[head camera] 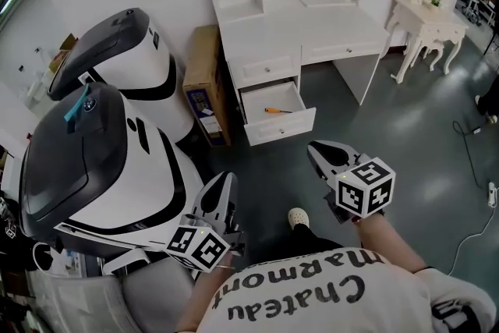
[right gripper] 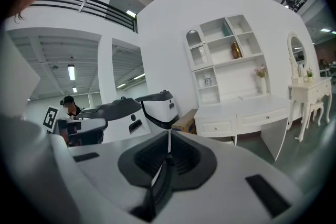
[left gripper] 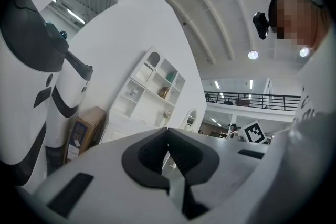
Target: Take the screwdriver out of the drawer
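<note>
An orange-handled screwdriver (head camera: pixel 277 111) lies inside the open lower drawer (head camera: pixel 279 126) of a white desk (head camera: pixel 300 31), far ahead in the head view. My left gripper (head camera: pixel 226 178) is held low at the left and well short of the drawer, with its jaws together and nothing in them. My right gripper (head camera: pixel 316 147) points toward the drawer from below it, also shut and empty. In the left gripper view the gripper (left gripper: pixel 168 131) faces the desk shelves (left gripper: pixel 152 86). The right gripper view shows that gripper (right gripper: pixel 169 134) before the desk (right gripper: pixel 247 113); the drawer is hidden there.
Two big white-and-black machines (head camera: pixel 101 160) fill the left side. A cardboard box (head camera: pixel 204 82) leans beside the desk. A white dressing table (head camera: pixel 425 27) stands at the back right, and cables (head camera: pixel 475 168) run on the floor at the right. My shoe (head camera: pixel 298 218) shows below.
</note>
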`<state>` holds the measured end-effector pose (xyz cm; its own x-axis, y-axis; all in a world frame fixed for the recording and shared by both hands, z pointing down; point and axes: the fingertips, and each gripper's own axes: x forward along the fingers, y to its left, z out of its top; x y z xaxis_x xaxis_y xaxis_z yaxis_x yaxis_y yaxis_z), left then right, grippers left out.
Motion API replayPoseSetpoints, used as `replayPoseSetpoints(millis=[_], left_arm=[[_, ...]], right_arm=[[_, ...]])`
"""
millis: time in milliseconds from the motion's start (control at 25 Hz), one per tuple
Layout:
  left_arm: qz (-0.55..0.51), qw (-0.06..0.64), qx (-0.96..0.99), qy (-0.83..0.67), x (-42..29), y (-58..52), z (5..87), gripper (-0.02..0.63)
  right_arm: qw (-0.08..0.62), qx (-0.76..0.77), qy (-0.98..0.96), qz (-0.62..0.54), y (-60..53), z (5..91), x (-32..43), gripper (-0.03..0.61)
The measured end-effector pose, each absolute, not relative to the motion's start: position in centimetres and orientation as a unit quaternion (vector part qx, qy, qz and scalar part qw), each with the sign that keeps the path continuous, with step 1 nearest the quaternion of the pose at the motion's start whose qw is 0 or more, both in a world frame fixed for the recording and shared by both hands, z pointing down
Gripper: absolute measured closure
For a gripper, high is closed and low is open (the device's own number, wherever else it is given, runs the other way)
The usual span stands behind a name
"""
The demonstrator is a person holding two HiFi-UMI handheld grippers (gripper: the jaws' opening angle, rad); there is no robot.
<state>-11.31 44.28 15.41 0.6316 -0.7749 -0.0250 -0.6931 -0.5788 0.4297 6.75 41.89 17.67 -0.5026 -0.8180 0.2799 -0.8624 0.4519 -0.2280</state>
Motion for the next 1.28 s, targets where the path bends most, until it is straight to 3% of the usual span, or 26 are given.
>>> replayPoseSetpoints(millis=[480, 1280], left_arm=[[-0.11, 0.176, 0.863, -0.46, -12.3, 34.9, 13.3, 0.591], [-0.128, 0.177, 0.85, -0.479, -5.8, 19.4, 14.4, 0.591]], right_arm=[[0.052, 0.472, -0.866, 0.158, 30.2, 15.4, 7.8, 0.545], [0.061, 0.457, -0.876, 0.143, 14.0, 15.6, 14.6, 0.546]])
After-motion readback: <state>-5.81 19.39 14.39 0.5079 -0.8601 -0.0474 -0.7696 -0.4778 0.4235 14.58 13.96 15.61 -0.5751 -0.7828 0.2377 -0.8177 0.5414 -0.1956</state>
